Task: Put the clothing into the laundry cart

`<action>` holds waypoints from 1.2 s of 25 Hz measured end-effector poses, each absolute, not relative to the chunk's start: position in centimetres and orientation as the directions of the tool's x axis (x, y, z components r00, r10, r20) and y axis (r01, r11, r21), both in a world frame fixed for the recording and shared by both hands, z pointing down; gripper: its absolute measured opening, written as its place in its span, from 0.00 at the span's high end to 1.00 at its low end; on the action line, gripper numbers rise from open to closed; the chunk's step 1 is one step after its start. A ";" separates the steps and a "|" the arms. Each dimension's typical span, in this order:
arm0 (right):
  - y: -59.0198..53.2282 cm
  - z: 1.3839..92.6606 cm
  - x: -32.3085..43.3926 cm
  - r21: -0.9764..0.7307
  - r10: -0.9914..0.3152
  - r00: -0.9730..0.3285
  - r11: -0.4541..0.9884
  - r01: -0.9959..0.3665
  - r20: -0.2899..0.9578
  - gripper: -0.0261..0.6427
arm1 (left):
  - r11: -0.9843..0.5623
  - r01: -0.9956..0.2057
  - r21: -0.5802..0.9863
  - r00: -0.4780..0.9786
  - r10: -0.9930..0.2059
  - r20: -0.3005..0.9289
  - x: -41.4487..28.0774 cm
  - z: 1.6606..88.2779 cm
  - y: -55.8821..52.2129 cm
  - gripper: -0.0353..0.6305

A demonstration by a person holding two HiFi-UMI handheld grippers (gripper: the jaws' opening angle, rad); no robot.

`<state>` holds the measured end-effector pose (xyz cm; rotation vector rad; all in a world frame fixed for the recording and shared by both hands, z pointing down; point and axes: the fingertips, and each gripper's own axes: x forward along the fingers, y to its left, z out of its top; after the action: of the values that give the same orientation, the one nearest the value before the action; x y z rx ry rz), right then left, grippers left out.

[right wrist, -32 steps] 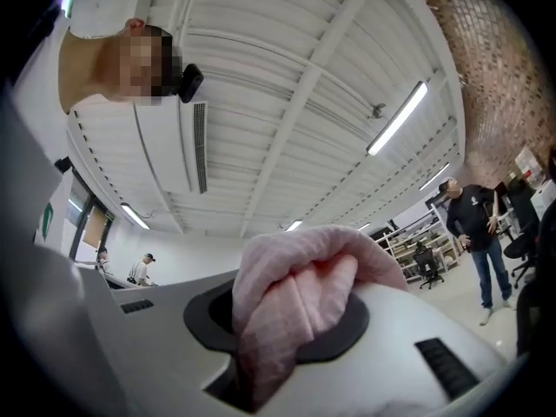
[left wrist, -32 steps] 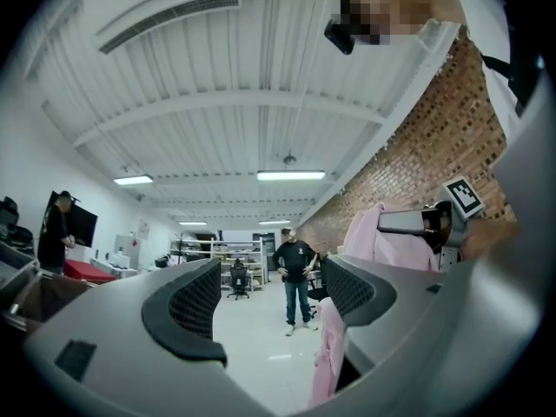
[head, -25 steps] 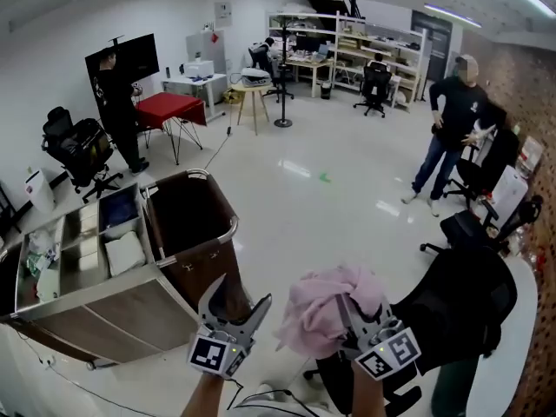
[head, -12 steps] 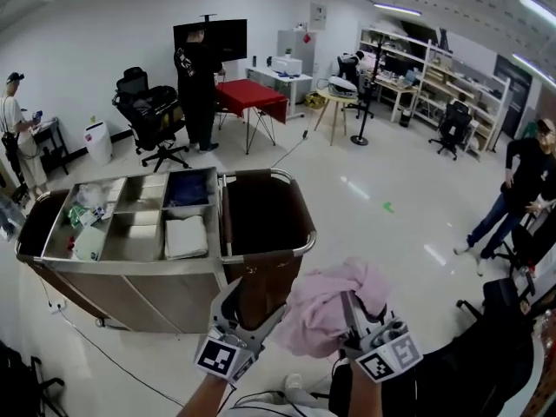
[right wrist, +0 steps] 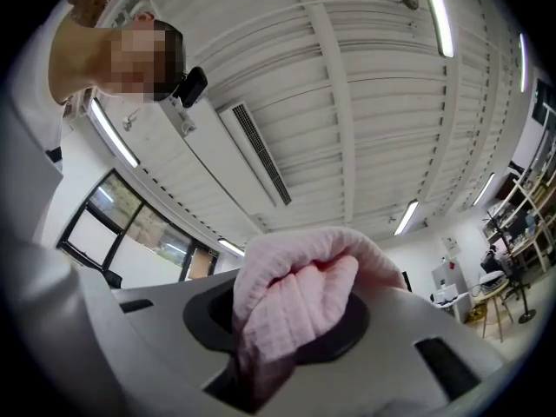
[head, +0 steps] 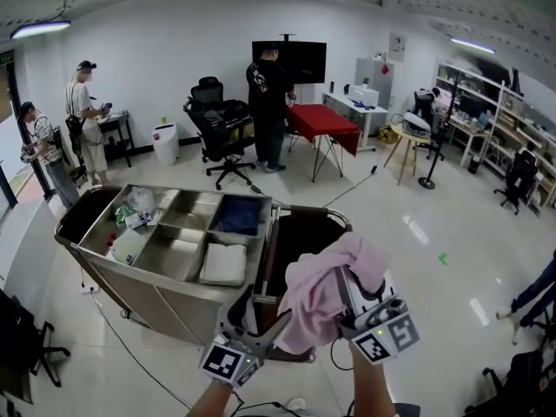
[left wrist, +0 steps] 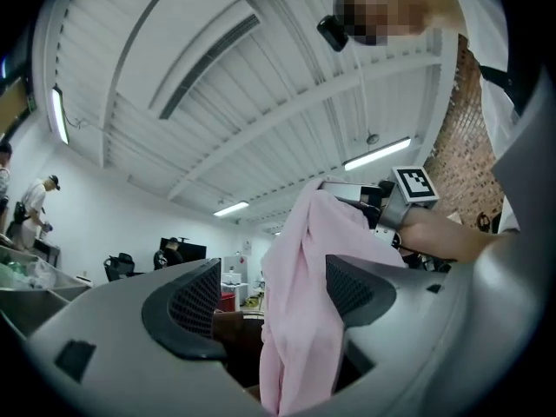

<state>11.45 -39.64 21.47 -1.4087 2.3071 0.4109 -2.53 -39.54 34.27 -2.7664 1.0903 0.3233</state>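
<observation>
Clothing here is one pink garment (head: pixel 323 292), pinched in the right gripper (right wrist: pixel 294 318), whose jaws are pressed tight on a bunched fold of the cloth; the pinch sits at the garment's top, probably so the rest hangs free and clears the rim as it goes over; the garment is in the air, just short of the laundry cart (head: pixel 347 226) and not yet inside its dark bag compartment; the left gripper (head: pixel 260 311) is beside it with jaws spread, and the left gripper view shows the cloth draping down between them without either pad plainly pressing it, so it looks ready to support or guide the loose end rather than grip it; the garment's long axis runs roughly up and down, with the gathered end up at the right gripper and the free end pointing down and slightly toward the left gripper; steel trays of folded linen (head: pixel 223 264) lie to the left of the bag.
</observation>
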 end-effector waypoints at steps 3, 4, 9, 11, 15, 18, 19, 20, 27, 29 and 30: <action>-45.1 22.0 11.9 0.031 -0.771 -0.436 0.478 -0.878 -0.463 0.77 | -0.678 -0.732 -0.068 0.670 -0.697 -0.256 -2.2 34.8 -42.0 0.40; -47.1 22.8 12.1 0.021 -0.780 -0.443 0.484 -0.875 -0.441 0.77 | -0.668 -0.742 -0.065 0.659 -0.708 -0.253 -1.9 34.9 -42.7 0.40; -55.3 33.6 11.6 -0.144 -0.864 -0.493 0.503 -0.852 -0.099 0.66 | -0.630 -0.775 -0.058 0.626 -0.750 -0.212 -1.5 36.6 -45.8 0.40; -56.0 39.0 11.3 -0.207 -0.862 -0.505 0.488 -0.848 0.039 0.47 | -0.629 -0.776 -0.051 0.625 -0.756 -0.195 -1.7 37.4 -46.9 0.40; -56.5 44.8 12.5 -0.237 -0.866 -0.475 0.434 -0.869 0.154 0.30 | -0.663 -0.746 -0.060 0.662 -0.730 -0.173 -1.5 38.2 -49.2 0.40; -57.9 46.8 13.0 -0.199 -0.839 -0.470 0.429 -0.881 0.274 0.27 | -0.680 -0.732 -0.046 0.677 -0.718 -0.163 -2.0 38.6 -50.6 0.40; -58.2 47.1 13.0 -0.182 -0.825 -0.474 0.438 -0.881 0.307 0.27 | -0.684 -0.728 -0.037 0.680 -0.715 -0.163 -2.1 38.7 -50.9 0.40; -58.3 47.3 13.0 -0.172 -0.812 -0.480 0.448 -0.877 0.332 0.27 | -0.692 -0.721 -0.032 0.687 -0.708 -0.161 -2.1 38.8 -51.1 0.40; -55.2 48.7 13.6 -0.202 -0.777 -0.509 0.467 -0.861 0.370 0.27 | -0.734 -0.678 -0.039 0.729 -0.666 -0.155 -1.4 39.2 -52.2 0.40; -54.4 49.2 14.6 -0.221 -0.777 -0.514 0.463 -0.858 0.365 0.27 | -0.737 -0.675 -0.035 0.732 -0.663 -0.155 -1.5 39.4 -52.5 0.40; -53.9 49.3 15.2 -0.234 -0.777 -0.515 0.459 -0.857 0.361 0.27 | -0.739 -0.673 -0.031 0.733 -0.662 -0.154 -1.5 39.5 -52.6 0.40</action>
<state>15.16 -53.95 49.33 -1.6201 2.8517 -0.6580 -1.51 -52.59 39.53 -2.8457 1.0986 0.2027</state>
